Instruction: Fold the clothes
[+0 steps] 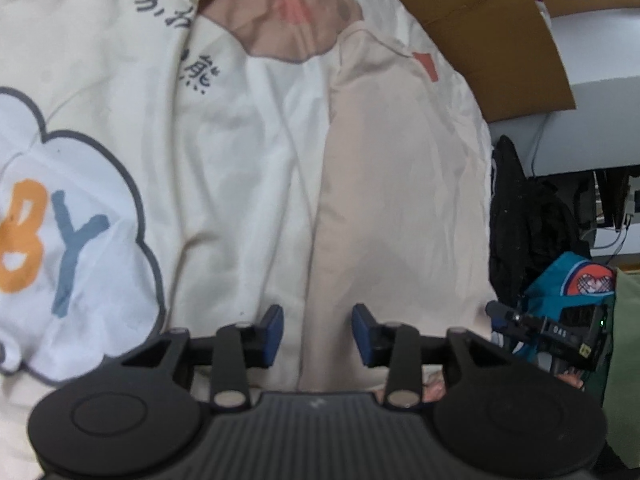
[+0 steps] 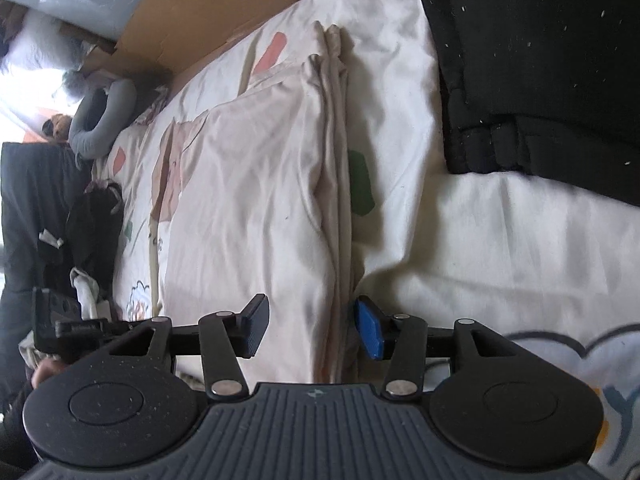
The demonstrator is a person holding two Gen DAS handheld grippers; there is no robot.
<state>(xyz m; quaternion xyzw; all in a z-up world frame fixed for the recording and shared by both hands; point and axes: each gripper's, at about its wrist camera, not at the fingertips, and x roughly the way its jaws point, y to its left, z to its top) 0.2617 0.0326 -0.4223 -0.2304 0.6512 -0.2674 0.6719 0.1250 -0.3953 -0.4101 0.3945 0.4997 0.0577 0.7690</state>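
We see the pale beige garment [image 2: 256, 208] lying folded on the printed bedsheet [image 1: 100, 80] (cloud print with letters), a black garment [image 2: 540, 60] further off. Left gripper [image 1: 318, 334] jaws apart above the cloth, gripping nothing. Right gripper [image 2: 316, 330] also spread, straddling the garment's folded edge, pads clear.
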